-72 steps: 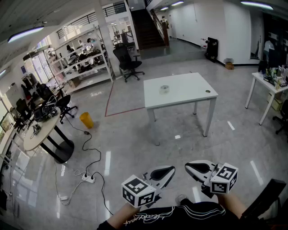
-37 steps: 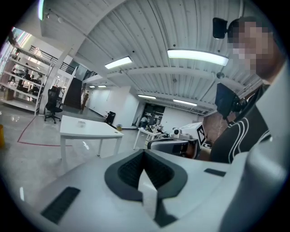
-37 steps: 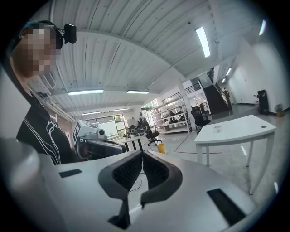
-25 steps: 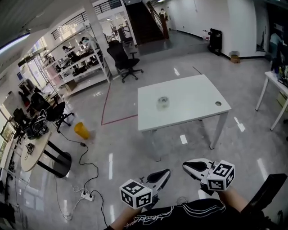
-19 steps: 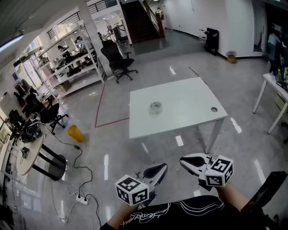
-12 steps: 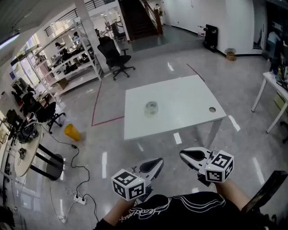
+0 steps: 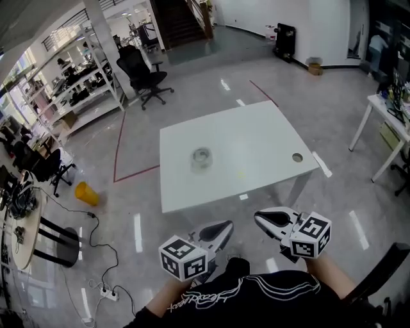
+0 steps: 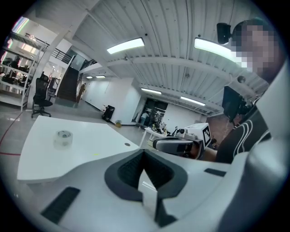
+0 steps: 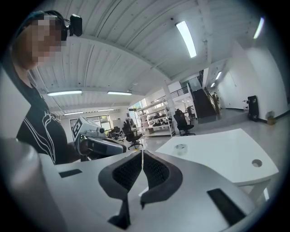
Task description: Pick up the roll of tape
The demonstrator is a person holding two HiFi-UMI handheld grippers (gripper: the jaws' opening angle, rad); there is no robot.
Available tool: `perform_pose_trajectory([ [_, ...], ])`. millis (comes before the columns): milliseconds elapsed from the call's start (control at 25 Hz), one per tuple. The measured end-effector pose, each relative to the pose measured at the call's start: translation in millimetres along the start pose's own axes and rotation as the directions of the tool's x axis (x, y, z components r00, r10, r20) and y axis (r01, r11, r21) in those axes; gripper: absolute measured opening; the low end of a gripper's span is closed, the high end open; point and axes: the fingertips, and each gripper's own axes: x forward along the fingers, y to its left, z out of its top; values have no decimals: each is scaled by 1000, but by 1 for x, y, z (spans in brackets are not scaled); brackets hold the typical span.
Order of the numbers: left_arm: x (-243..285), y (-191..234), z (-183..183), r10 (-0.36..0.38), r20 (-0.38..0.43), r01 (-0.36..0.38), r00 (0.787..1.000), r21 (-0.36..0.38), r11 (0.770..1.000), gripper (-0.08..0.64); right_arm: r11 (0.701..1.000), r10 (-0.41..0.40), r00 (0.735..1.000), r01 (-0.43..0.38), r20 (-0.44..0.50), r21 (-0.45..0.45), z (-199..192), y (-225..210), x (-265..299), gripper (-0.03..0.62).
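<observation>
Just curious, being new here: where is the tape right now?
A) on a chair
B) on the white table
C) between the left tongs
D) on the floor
B: the tape lies on top of the white table, in its left half as the head view shows it.

1. table (image 7: 256, 141): plain white
2. roll of tape (image 7: 201, 157): see-through, kinda cloudy
3. bin (image 7: 85, 193), left: yellow
4. floor (image 7: 359, 211): glossy grey, with a red line (image 7: 118, 144) far left
5. left gripper (image 7: 225, 226) and right gripper (image 7: 259, 218): white, with black-and-white marker squares

Open-plan lab-office: white desk (image 7: 256, 138), swivel chair (image 7: 142, 78), stocked metal shelving (image 7: 77, 96), staircase (image 7: 179, 19), polished floor (image 7: 359, 186).
</observation>
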Motion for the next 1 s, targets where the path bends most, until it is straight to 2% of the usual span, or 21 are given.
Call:
perform_pose_trajectory([
  [280,19,92,24,39,-8,-39,999,-50,998,3,999,13,996,-17,-90,-44,16,-56,74,15],
  [600,33,191,37,95,-36,-99,995,-120,988,3,995,61,972,-79,-229,-69,16,-106,165,15],
  [800,37,240,43,128,-42,-133,991,-160,978,3,979,73,941,-130,-331,-154,13,-134,213,15],
  [1000,35,281,47,154,-57,-162,986,-190,968,3,946,34,917,-158,-398,-284,12,-162,266,15],
])
